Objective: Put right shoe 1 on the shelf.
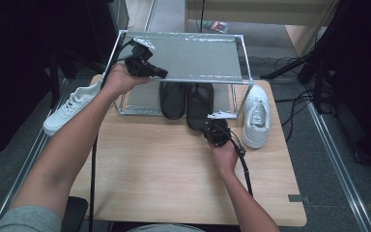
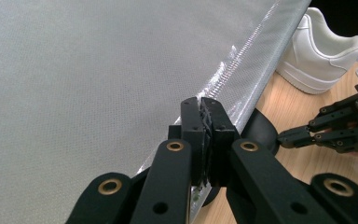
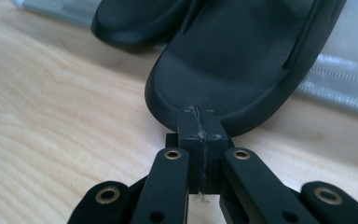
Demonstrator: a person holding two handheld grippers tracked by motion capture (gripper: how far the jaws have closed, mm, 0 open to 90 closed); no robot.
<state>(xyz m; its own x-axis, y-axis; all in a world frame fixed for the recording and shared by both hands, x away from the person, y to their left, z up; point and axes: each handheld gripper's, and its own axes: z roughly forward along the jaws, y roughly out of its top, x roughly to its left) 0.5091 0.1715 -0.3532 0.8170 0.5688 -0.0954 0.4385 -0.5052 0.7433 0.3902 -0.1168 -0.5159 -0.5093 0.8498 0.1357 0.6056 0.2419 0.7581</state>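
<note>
Steadying rack: left gripper [image 1: 162, 73] sits at front-left edge of the two-tier metal-frame shoe rack with grey mesh shelves [image 1: 193, 58]; in left gripper view jaws are closed tight at the top shelf's taped edge [image 2: 223, 88]. Can't tell if any mesh is pinched between the pads; prob. braces the light rack so it won't slide.
Rt gripper: right gripper [image 1: 211, 129] low over the light wood-grain tabletop [image 1: 174, 169], tips at heel of the right-hand black rubber slide sandal [image 1: 199, 104]. Right gripper view: jaws pressed together, nothing between, tips [image 3: 198, 122] at or just short of the rounded heel rim [image 3: 200, 88]; contact unclear.
Why closed: shut jaws make one blunt pusher, so looks like nudging the sandal further in, not picking it up.
Sandal spot: heel sticks out past the lower shelf's front edge onto the table; toe end under the top shelf. Its mate, left-hand black slide sandal [image 1: 172, 99], lies just beside it, further in.
Sneakers: white lace-up low-top sneaker [image 1: 256, 116] stands on table just right of rack, toe toward the person; second white sneaker [image 1: 70, 108] at table's left edge, part overhanging. Prob. waiting for shelf space.
Judgement: pair nearly lined up; right one needs a short push.
</note>
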